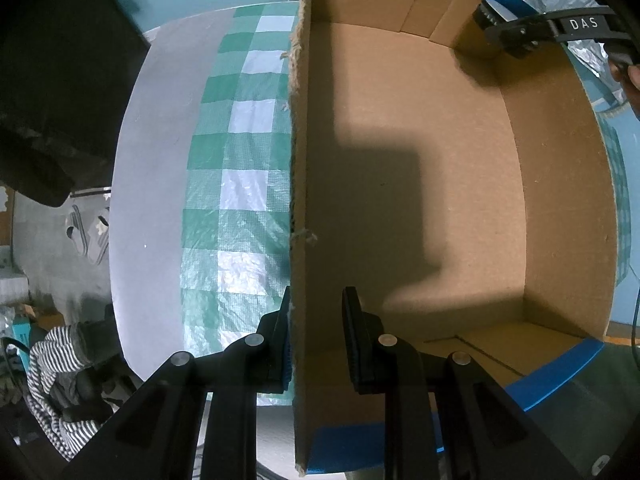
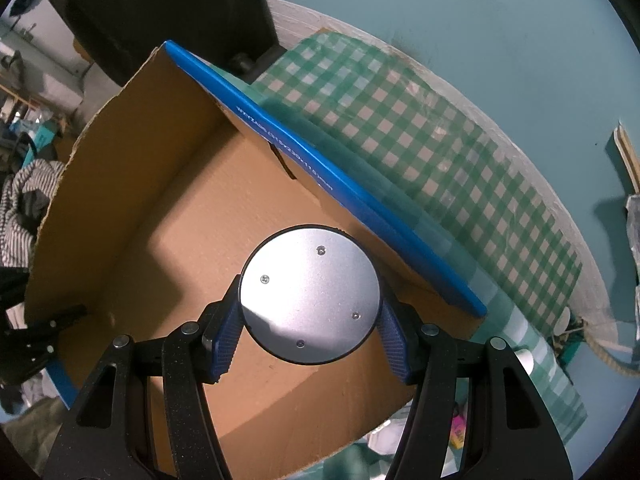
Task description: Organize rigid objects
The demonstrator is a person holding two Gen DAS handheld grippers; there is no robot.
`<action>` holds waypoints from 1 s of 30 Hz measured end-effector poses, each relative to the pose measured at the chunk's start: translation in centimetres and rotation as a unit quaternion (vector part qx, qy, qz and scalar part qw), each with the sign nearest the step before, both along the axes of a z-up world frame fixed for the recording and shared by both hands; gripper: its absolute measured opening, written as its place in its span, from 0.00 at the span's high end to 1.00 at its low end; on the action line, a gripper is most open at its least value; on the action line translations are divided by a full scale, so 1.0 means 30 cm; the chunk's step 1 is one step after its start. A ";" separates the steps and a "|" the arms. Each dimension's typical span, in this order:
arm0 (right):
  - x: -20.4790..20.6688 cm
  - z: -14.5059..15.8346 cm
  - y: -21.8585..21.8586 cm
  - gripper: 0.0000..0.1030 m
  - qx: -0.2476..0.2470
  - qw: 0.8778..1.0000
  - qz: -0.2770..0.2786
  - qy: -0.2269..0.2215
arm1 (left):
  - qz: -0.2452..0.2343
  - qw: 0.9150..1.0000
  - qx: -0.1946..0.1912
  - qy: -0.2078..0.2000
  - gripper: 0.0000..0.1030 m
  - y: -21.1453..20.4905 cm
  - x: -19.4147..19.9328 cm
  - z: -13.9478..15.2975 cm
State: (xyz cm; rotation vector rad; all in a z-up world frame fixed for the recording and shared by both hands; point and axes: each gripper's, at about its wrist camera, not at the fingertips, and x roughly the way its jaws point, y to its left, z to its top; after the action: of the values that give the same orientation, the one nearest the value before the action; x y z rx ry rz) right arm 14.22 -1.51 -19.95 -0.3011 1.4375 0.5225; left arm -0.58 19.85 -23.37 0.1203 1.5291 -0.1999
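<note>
Over the open cardboard box, the right gripper points down with its blue pads clamped against the two sides of a round silver-faced object. Four small screws dot the flat face. It hangs above the bare brown floor of the box, toward the wall with the blue rim at about 1 o'clock from it; whether it touches the floor cannot be told. Beyond that rim, from 12 to 3 o'clock, a green checked cloth covers the table.

In the left wrist view, the left gripper straddles the ragged side wall of the box, one finger outside at 7 o'clock, the other inside at 5 o'clock. Its jaws are clenched on that wall, the outer pad flat against the cardboard. At 1 o'clock from it, far across the box, the right gripper shows as a dark shape marked DAS, with the person's hand at the picture's right edge. A broad shadow lies on the box floor. At 10 o'clock, outside the wall, the checked cloth and the pale table edge run alongside the box. Striped fabric lies on the floor below at 8 o'clock.
</note>
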 end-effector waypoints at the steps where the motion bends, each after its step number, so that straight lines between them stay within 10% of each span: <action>1: -0.002 -0.001 0.004 0.40 -0.003 1.000 0.000 0.000 | 0.000 1.000 0.002 0.001 0.79 0.000 0.001 -0.001; 30: -0.064 0.250 -0.092 0.31 0.009 0.998 -0.023 -0.054 | 0.004 1.000 0.011 -0.001 0.79 -0.043 0.009 0.012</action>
State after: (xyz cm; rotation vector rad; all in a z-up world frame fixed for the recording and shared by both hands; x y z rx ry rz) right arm 12.30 -4.26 -12.46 -0.2772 1.3317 0.4747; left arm -0.30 18.55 -23.01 0.1315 1.5305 -0.1765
